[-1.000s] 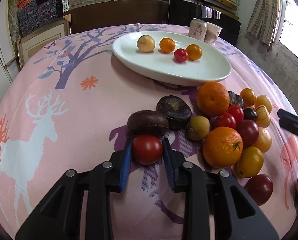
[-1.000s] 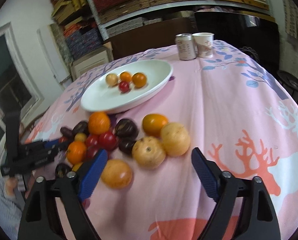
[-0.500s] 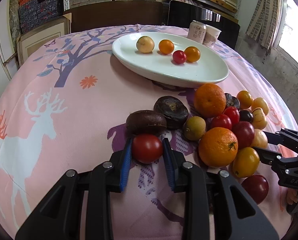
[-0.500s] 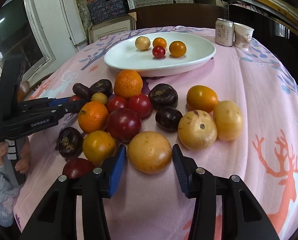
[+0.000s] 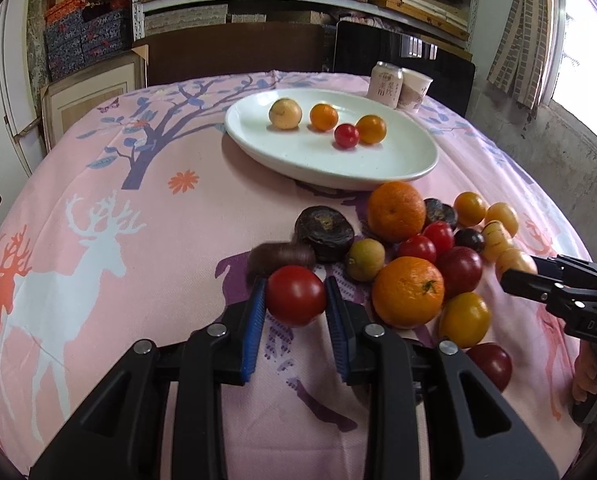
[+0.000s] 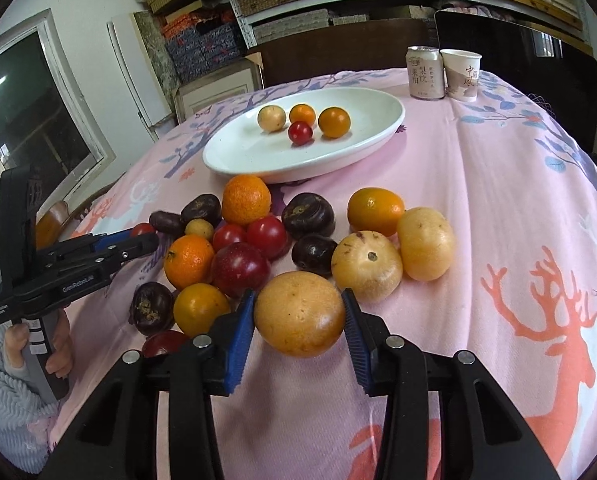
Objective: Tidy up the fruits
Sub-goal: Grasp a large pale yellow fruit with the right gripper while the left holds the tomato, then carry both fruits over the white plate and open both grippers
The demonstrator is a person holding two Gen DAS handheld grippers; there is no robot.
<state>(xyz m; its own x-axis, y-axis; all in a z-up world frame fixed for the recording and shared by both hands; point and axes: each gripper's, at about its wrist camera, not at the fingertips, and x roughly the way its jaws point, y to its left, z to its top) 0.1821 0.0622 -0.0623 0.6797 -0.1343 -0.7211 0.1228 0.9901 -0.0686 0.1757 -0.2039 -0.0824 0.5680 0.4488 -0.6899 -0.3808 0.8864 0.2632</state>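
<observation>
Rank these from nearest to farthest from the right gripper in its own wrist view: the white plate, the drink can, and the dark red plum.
1. Dark red plum, just left of the jaws.
2. White plate, mid-table.
3. Drink can, far edge, beside the paper cup.

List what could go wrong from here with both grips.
1. The left hand-held gripper clamps a soft red tomato; squeezing harder could bruise it.
2. The right hand-held gripper, jaws closing, holds a smooth yellow fruit near the fingertips; it may slip out.
3. Lifting that fruit could nudge the touching pale fruit and set the pile rolling.
</observation>
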